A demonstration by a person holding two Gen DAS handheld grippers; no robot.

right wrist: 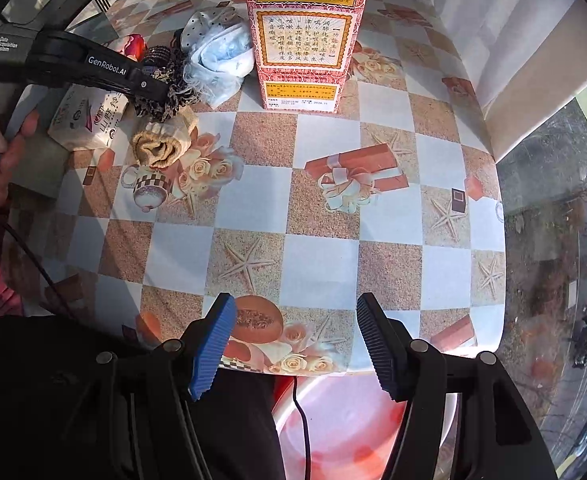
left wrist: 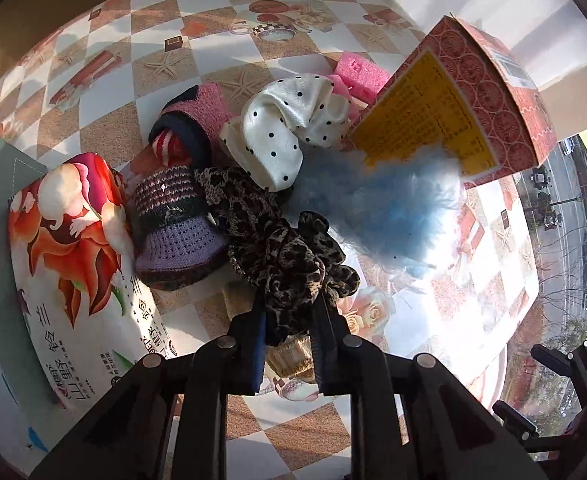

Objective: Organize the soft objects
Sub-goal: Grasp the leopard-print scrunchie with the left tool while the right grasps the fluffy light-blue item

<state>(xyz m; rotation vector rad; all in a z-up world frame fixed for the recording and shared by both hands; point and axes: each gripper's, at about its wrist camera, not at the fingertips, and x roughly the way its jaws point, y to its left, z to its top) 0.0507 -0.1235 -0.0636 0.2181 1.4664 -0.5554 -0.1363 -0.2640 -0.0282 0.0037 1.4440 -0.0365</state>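
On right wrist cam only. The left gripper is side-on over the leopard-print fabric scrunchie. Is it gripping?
Observer: Yes. The left gripper is pinched shut on the leopard-print fabric scrunchie.
Operator: Anything hidden by the carton?
Observer: A pink foam sponge lies beside the red patterned carton, past the white polka-dot cloth.
Operator: What's on the scrunchie's other side?
Observer: A purple striped knitted piece, next to the floral tissue pack.
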